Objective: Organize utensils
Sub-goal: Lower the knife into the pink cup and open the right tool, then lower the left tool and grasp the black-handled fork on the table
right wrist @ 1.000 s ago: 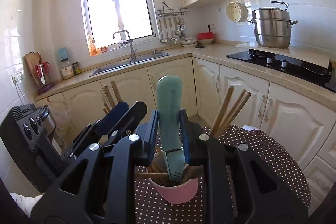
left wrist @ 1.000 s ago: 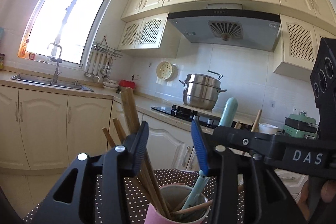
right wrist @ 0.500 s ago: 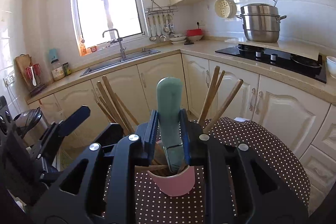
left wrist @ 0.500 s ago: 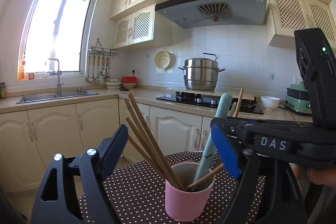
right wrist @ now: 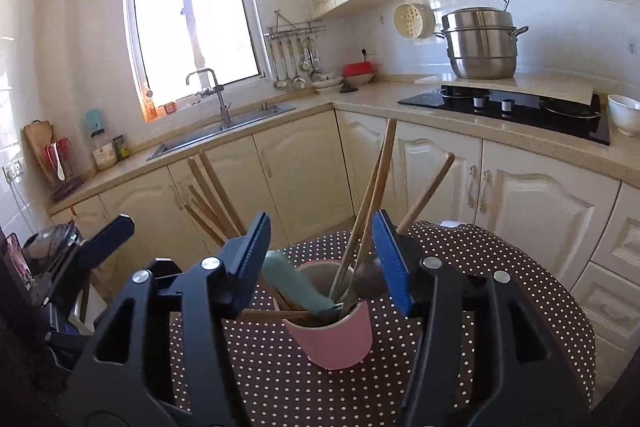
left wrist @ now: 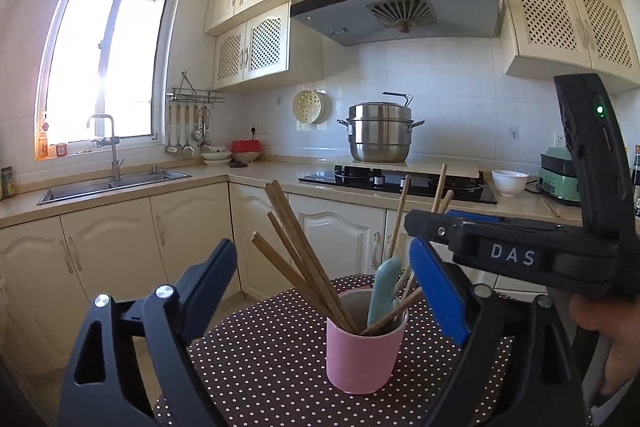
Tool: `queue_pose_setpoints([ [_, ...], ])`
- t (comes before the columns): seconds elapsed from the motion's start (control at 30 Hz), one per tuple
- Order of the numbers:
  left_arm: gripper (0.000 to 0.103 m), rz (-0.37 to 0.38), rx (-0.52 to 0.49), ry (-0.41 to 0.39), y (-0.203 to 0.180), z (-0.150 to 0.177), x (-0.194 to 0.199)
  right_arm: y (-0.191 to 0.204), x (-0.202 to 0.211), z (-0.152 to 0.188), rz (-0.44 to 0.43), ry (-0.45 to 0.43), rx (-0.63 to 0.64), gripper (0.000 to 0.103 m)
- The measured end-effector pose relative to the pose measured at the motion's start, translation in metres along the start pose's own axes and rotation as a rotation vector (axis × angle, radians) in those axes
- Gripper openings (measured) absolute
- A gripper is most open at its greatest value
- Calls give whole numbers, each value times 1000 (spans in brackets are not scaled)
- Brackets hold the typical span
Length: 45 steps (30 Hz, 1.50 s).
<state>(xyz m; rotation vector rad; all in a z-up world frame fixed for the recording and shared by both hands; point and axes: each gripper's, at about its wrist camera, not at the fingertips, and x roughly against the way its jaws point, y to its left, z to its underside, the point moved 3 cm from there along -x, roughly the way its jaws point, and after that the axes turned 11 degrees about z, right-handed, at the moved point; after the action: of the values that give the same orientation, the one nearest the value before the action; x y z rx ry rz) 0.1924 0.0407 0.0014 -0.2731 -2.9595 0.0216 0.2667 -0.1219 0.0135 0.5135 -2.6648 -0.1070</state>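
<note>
A pink cup [left wrist: 366, 343] [right wrist: 334, 343] stands on a brown dotted tablecloth [left wrist: 260, 359]. It holds several wooden chopsticks [left wrist: 304, 259] [right wrist: 372, 211] and a teal-handled utensil [left wrist: 382, 291] [right wrist: 296, 283] that leans inside it, free of any pad. My left gripper [left wrist: 324, 287] is drawn back from the cup, its jaws opening wide with only the cup and chopsticks seen beyond them. My right gripper [right wrist: 322, 251] hovers just above the cup, jaws opening, with the teal handle and some chopsticks between its fingers but not pinched.
Behind the table runs an L-shaped counter with a sink [right wrist: 224, 131], a black hob [right wrist: 504, 107], a steel steamer pot [left wrist: 378, 135] and a white bowl [left wrist: 510, 183]. Ladles hang on a wall rail [left wrist: 188, 131]. A person's hand [left wrist: 600, 327] holds the right gripper.
The right gripper let go of the teal handle, which sank into the cup and tipped over. The left gripper opened off the chopsticks and backed away; they now fan out in the cup.
</note>
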Motion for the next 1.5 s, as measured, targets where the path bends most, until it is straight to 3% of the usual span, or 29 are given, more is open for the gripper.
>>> queue_pose_setpoints([
  [0.27, 87, -9, 13, -6, -4, -12, 30, 10, 43, -11, 65, -68, 35, 56],
  [0.47, 87, 4, 25, 49, -6, -3, 61, 22, 80, 10, 81, -52, 79, 58],
  [0.83, 87, 186, 25, 300, -16, 69, 99, 23, 115, 92, 107, 91, 70, 60],
  [1.0, 86, 260, -73, 443, -26, 110, 106, 19, 128, 124, 108, 142, 34, 62],
  [1.17, 87, 268, -205, 593, -31, 145, 104, 20, 140, 142, 109, 161, 11, 62],
  [1.5, 86, 327, -283, 787, -33, 188, 78, 19, 143, 150, 112, 183, -18, 63],
])
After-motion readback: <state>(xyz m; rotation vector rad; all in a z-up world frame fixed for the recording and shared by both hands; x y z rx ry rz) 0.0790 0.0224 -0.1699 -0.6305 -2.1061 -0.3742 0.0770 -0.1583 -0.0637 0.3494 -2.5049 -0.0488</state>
